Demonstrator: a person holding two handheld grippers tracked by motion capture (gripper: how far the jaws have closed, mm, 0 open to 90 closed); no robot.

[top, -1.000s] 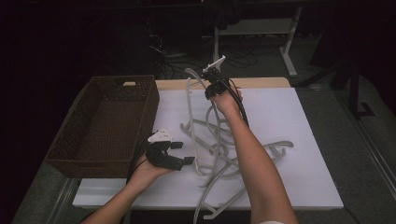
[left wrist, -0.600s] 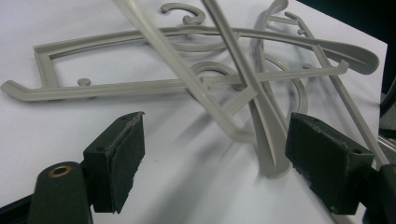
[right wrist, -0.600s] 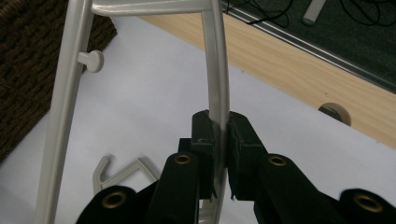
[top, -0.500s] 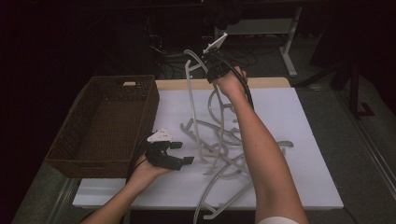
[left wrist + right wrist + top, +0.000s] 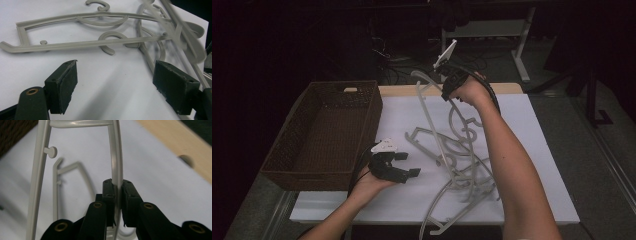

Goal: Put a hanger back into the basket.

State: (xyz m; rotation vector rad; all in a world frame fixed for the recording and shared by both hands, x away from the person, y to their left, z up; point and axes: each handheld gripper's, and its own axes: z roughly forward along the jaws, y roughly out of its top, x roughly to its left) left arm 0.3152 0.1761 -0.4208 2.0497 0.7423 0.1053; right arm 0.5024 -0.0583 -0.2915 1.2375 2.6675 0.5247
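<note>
**Hanger lifted from the pile**

White table (image 5: pixel 532 150) carried a basket (image 5: pixel 327 130) and tangled hangers (image 5: pixel 462 170). Right gripper (image 5: pixel 117 187) pinched one hanger (image 5: pixel 116 157) between its closed jaws, raised. Left gripper (image 5: pixel 115 82) gaped empty near the pile.

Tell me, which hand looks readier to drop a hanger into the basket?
The right. Its hand-held gripper is already shut on a lifted hanger, while the left hand-held gripper sits open and empty, though nearer the basket.
</note>
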